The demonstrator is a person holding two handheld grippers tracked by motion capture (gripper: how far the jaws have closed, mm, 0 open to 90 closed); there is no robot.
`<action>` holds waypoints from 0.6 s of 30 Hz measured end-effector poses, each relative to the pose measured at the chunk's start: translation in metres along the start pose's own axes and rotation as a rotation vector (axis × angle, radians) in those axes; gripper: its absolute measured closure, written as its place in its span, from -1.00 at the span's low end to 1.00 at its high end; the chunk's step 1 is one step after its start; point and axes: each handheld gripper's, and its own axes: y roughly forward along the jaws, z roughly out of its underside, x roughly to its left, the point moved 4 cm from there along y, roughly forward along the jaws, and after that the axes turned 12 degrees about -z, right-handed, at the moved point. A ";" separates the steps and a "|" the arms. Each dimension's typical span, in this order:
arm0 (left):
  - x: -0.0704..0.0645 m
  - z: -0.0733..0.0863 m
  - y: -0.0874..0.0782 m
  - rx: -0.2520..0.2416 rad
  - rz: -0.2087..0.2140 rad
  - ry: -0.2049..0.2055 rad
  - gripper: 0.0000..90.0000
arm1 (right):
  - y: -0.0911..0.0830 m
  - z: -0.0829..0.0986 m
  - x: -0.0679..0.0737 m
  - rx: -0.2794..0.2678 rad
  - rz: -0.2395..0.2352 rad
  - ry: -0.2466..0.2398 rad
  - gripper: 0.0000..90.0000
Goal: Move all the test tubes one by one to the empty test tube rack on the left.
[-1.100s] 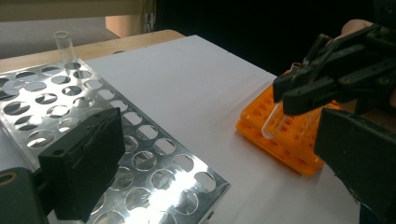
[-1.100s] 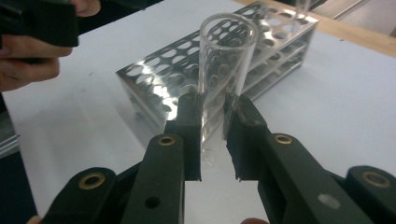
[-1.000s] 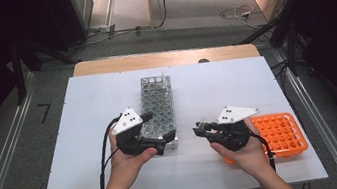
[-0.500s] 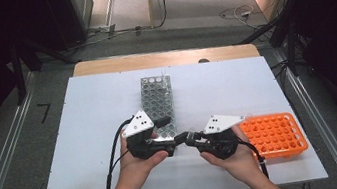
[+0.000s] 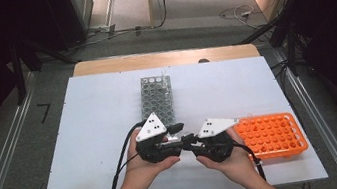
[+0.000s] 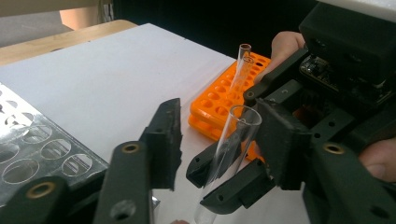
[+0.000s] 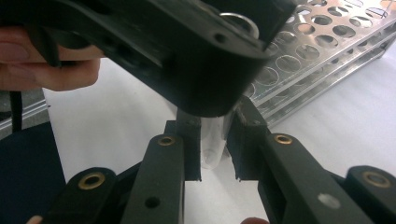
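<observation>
Between your two grippers, handover half done: right gripper (image 7: 212,156) clamps glass tube (image 6: 227,154), left gripper (image 6: 219,140) jaws spread around it; racking left

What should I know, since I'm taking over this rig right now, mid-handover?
Right gripper: shut on the lower end of a glass tube, held up between the racks.
Left gripper: open, jaws either side of the tube's upper part.
Orange rack by the right hand, another tube standing in it; metal rack beyond the left.
Done: tube sits between both grippers.
Left: probably close left, release right, seat the tube in a rack.
</observation>
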 end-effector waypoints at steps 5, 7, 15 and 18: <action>-0.003 0.001 0.002 0.003 0.006 0.024 0.41 | 0.000 0.001 0.000 0.004 0.000 0.000 0.64; -0.004 0.002 0.002 0.001 0.007 0.030 0.46 | 0.000 0.001 -0.001 0.005 -0.001 0.003 0.64; -0.005 0.002 0.003 0.006 0.016 0.048 0.61 | 0.001 0.002 -0.002 0.008 -0.005 0.005 0.64; -0.004 0.002 0.003 0.005 0.010 0.052 0.63 | 0.001 0.002 -0.002 0.006 -0.008 0.008 0.64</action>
